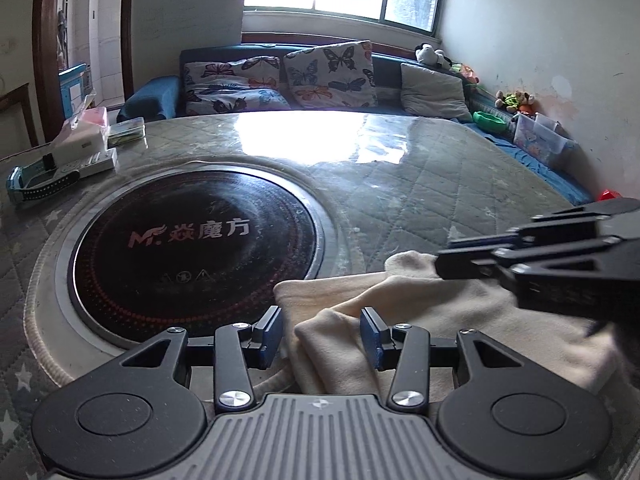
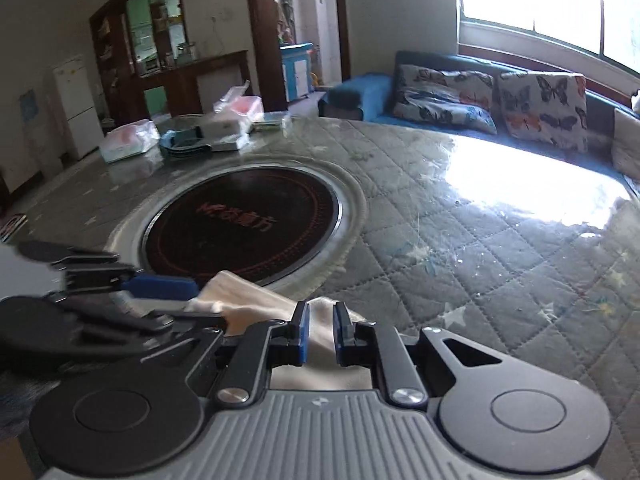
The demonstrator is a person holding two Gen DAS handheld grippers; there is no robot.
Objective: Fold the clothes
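Cream cloth (image 1: 400, 320): soft, fleecy-looking garment bunched at the near edge of the table, between both grippers and partly lapping over the rim of the hotplate.
Left gripper (image 1: 320, 340): jaws stand fairly wide with a fold of the cloth lying between the pads, nothing pinched yet. My guess is it's lined up to bite that ridge so the fold has an anchor.
Right gripper (image 2: 320, 336): jaws narrow, blue pads close either side of a strip of the cloth, looks like a grip on it. It comes in from the side, pretty much a second corner-hold.
Why so close: both grippers are nearly touching, probably gathering one edge before spreading it out.
Hotplate (image 1: 192, 248): black glass disc set into the table, right beside the cloth.
Table (image 1: 440, 184): quilted cover under glossy plastic, so fabric should slide easily.
Clutter (image 1: 80, 148): boxes and a watch well apart at the far left.
Progress: early I'd say, cloth is rumpled, no neat fold yet.
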